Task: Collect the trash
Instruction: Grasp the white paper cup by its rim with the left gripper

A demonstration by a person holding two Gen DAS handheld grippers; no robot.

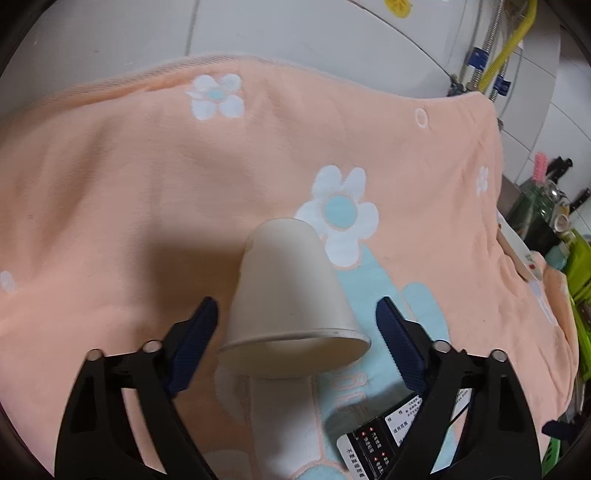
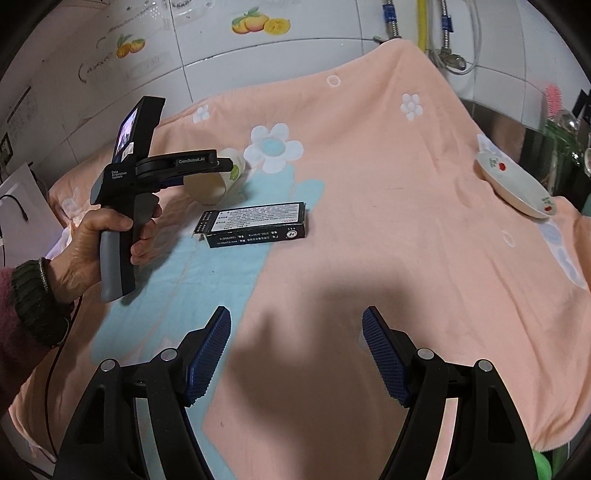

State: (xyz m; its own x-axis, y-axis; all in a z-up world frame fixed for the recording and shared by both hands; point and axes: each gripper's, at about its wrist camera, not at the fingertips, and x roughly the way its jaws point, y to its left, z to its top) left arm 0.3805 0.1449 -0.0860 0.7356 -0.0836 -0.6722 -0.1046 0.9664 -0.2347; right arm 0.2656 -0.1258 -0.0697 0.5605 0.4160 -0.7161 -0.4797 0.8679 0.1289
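Note:
A beige paper cup [image 1: 288, 291] lies on its side on the peach flowered towel [image 1: 129, 177], its mouth toward the camera. My left gripper [image 1: 295, 306] stands open around it, with a gap between each blue pad and the cup's wall. In the right wrist view a hand [image 2: 92, 240] holds the left gripper [image 2: 218, 166] over the cup [image 2: 207, 188], which is partly hidden. A flat black box with white labels [image 2: 255, 225] lies just right of the cup and shows again as the box [image 1: 373, 443] at the lower right. My right gripper [image 2: 295, 317] is open over bare towel, nearer than the box.
A white plate with red flowers [image 2: 513, 184] rests near the towel's right edge. Behind are tiled wall, metal hoses and a yellow pipe [image 2: 421, 22]. Bottles and green items [image 1: 580, 273] crowd the right side past the towel.

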